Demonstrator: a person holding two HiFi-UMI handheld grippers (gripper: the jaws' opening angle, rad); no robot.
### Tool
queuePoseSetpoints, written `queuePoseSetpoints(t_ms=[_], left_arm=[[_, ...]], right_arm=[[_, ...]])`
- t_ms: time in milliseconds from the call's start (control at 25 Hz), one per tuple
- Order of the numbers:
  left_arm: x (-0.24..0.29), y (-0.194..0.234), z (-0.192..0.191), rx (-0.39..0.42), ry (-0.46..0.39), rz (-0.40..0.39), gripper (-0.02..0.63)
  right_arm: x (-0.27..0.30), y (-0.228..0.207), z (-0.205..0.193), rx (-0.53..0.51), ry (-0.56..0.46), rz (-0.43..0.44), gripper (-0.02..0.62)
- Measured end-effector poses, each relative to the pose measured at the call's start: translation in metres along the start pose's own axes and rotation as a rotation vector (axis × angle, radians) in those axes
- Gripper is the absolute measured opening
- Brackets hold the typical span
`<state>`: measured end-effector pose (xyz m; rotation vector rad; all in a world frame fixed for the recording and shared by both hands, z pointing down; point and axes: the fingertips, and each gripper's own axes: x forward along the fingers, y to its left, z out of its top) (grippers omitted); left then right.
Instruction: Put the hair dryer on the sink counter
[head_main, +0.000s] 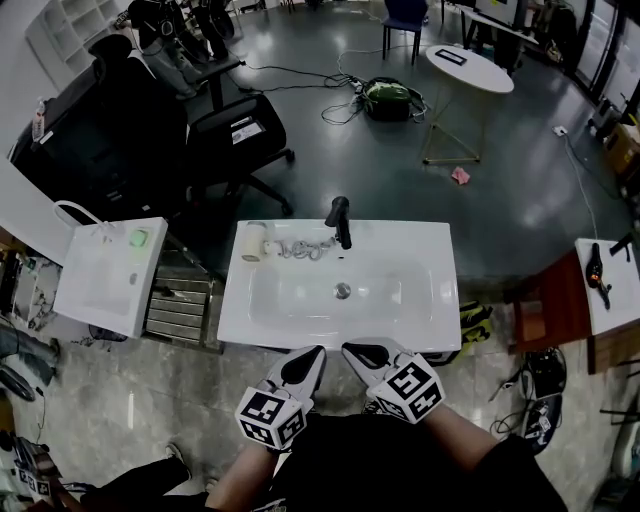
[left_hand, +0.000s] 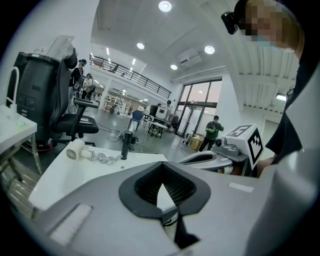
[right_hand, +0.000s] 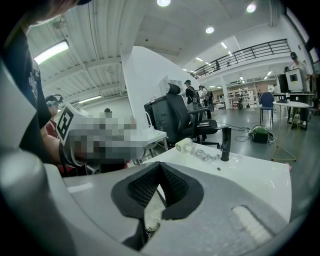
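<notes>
hair dryer (head_main: 254, 241) lies on bench (head_main: 443, 305) beside faucet (head_main: 341, 222); left tool (head_main: 302, 368) and right tool (head_main: 365, 355) closed, empty. placement judged complete; nothing further needed.

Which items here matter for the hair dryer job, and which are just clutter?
Job: hair dryer, sink counter, left tool, right tool (both shut, empty).
Lying about: office chair, round table, white side unit.

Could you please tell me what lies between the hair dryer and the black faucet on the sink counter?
The bunched cord of the hair dryer lies there, on the counter beside the faucet; the head view shows it best.
</notes>
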<state>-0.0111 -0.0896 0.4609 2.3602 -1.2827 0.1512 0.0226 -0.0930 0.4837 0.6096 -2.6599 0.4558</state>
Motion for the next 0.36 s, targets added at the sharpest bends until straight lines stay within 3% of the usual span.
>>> queuePoseSetpoints(t_ms=[360], left_arm=[[0.0024, -0.0010, -0.0004, 0.004, 0.004, -0.004, 0.003]], right_arm=[[0.0009, -0.0026, -0.0005, 0.000, 0.001, 0.000, 0.000]])
